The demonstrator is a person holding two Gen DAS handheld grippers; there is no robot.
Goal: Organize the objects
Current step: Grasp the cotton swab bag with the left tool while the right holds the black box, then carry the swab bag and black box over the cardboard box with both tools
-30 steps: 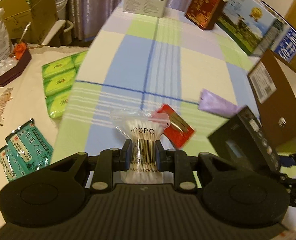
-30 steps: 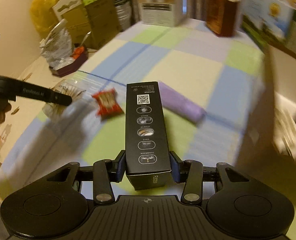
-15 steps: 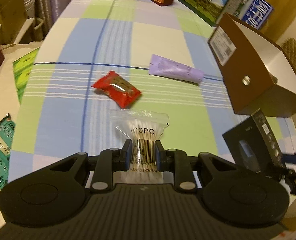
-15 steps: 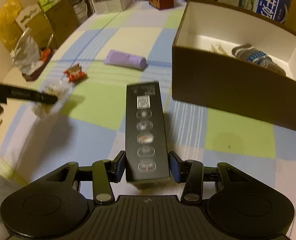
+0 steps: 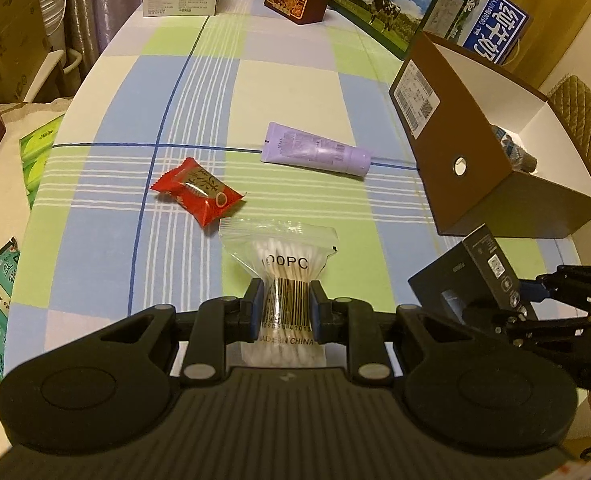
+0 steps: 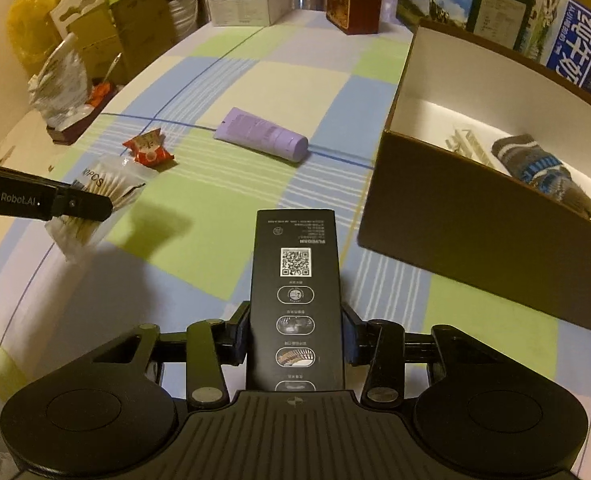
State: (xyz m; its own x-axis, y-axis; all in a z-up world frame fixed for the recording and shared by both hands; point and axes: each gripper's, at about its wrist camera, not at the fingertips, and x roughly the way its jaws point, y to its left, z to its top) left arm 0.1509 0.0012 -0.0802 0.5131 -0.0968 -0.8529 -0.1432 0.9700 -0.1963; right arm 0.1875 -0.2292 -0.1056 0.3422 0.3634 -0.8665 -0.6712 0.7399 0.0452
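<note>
Both grippers have swung right since a second ago, bringing the brown cardboard box (image 6: 475,236) into fuller view. The left gripper (image 5: 285,306) pinches a clear bag of cotton swabs (image 5: 281,272) between its fingers, held above the checked worktop (image 5: 287,80). The right gripper (image 6: 295,326) clamps a long black carton (image 6: 295,288), just beside the box's near wall. A red snack packet (image 5: 197,192) and a purple tube (image 5: 315,154) lie on the worktop; a sock (image 6: 543,174) rests inside the box.
</note>
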